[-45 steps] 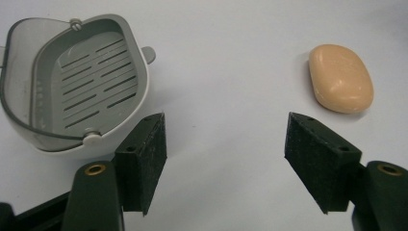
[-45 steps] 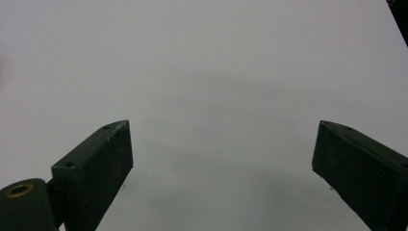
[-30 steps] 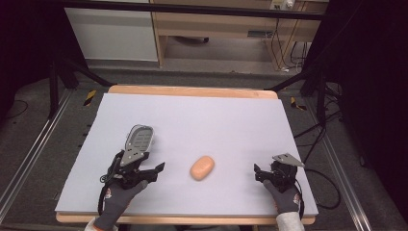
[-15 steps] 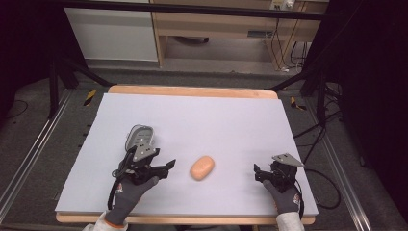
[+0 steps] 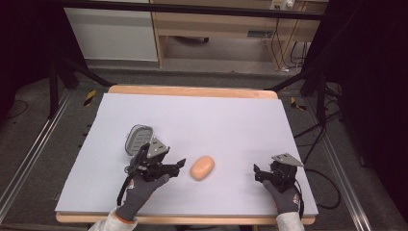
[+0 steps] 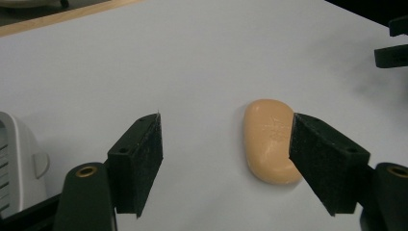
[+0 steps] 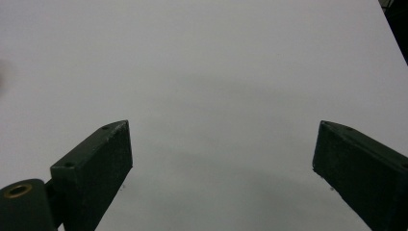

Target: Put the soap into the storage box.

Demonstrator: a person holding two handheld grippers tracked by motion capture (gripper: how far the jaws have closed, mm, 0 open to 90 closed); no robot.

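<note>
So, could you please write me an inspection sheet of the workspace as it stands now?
Surface: white sheet over a wood-edged table, flat.
Job's things: peach soap bar lying flat, untouched; grey soap dish to its left.
Clutter: nothing seen.
Grippers: left gripper open, jaws pointing at the soap; right gripper open over bare sheet.
Cables: black cable trails off the table's right edge.
Surroundings: dark curtains, wooden shelf unit behind, floor rails.
</note>
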